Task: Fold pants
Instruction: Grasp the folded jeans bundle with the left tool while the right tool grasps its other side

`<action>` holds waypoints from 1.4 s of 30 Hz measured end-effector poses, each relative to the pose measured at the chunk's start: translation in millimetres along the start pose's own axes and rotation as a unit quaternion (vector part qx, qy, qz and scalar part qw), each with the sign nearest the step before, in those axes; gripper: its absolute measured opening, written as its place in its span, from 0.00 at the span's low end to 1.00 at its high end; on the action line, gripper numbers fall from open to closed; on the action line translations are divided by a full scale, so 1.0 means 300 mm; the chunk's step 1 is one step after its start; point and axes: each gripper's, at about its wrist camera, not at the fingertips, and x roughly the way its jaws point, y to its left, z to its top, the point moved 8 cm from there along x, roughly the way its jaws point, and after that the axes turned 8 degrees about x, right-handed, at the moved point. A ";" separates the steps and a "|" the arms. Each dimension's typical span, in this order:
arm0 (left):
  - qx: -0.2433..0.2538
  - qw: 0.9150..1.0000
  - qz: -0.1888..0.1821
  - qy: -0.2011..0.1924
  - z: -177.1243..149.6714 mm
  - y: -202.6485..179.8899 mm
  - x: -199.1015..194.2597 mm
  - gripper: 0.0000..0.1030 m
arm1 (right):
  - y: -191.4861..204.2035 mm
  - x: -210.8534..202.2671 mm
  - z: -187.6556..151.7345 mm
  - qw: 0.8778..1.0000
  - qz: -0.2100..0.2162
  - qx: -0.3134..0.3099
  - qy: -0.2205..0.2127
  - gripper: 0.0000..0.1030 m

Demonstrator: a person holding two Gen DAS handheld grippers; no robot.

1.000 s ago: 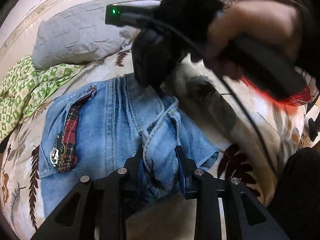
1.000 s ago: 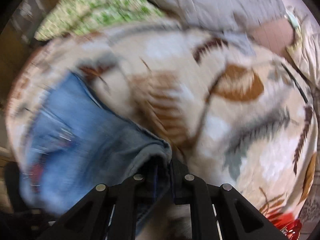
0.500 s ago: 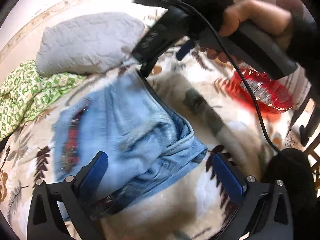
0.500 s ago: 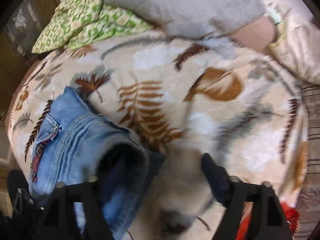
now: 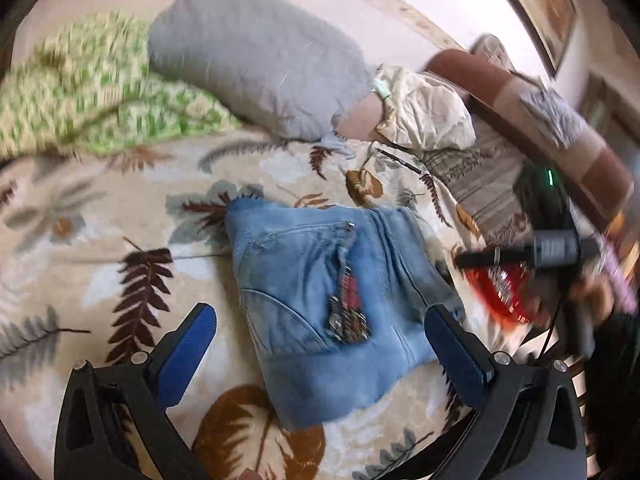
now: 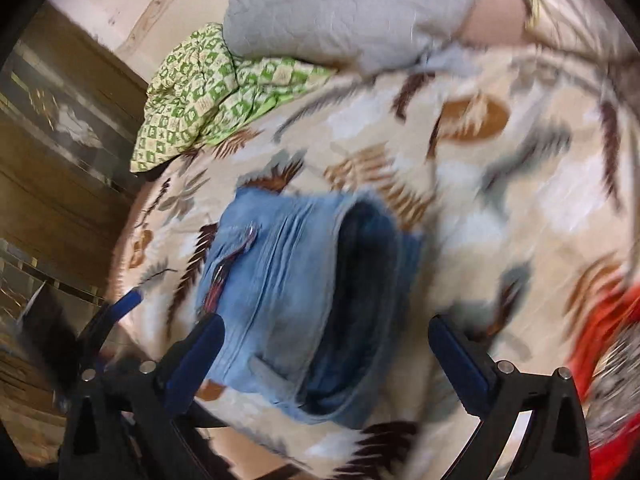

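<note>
**Folded denim lying loose on the leaf-print blanket**

The faded blue denim pants [image 5: 332, 304] are lying folded into a thick rumpled bundle on the plush cream leaf-patterned blanket [image 5: 100, 240], near a quilted grey pillow [image 5: 256, 56]. The left gripper [image 5: 320, 344] and the right gripper [image 6: 324, 356] are both gaping wide above them, holding nothing.

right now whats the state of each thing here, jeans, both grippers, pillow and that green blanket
jeans: folded into a compact bundle, lying flat on the leaf-print bedspread, nothing gripping them
left gripper: open, empty, above the jeans
right gripper: open, empty, jeans below it
grey pillow: lying at the head of the bed
green blanket: crumpled, partly under the pillow
</note>
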 end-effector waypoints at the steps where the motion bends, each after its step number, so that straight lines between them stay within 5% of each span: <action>1: -0.010 1.000 -0.012 0.006 0.003 0.018 0.025 1.00 | -0.008 0.025 -0.014 1.000 -0.003 0.008 0.004 1.00; 13: -0.088 0.987 -0.061 0.124 -0.139 0.033 0.339 1.00 | -0.089 0.243 -0.112 0.988 0.096 0.118 0.029 0.99; 17: -0.091 0.986 -0.072 0.120 -0.131 0.032 0.339 1.00 | -0.085 0.245 -0.117 0.988 0.107 0.114 0.010 0.99; 19: -0.109 0.984 -0.076 0.117 -0.130 0.041 0.333 0.96 | -0.084 0.234 -0.124 0.990 0.104 0.100 0.002 0.89; 22: -0.089 0.986 -0.071 0.117 -0.130 0.025 0.320 0.64 | -0.084 0.221 -0.137 0.991 0.097 0.089 -0.015 0.60; 27: -0.034 0.993 -0.038 0.104 -0.095 -0.026 0.281 0.45 | -0.041 0.197 -0.141 0.994 0.079 0.054 -0.047 0.41; 36: 0.020 0.999 -0.022 0.028 0.079 -0.062 0.127 0.37 | 0.102 0.056 -0.084 0.991 0.075 -0.011 -0.114 0.34; 42: 0.028 0.999 -0.001 -0.016 0.207 0.060 0.111 0.37 | 0.232 0.035 0.054 0.982 0.082 -0.046 -0.166 0.34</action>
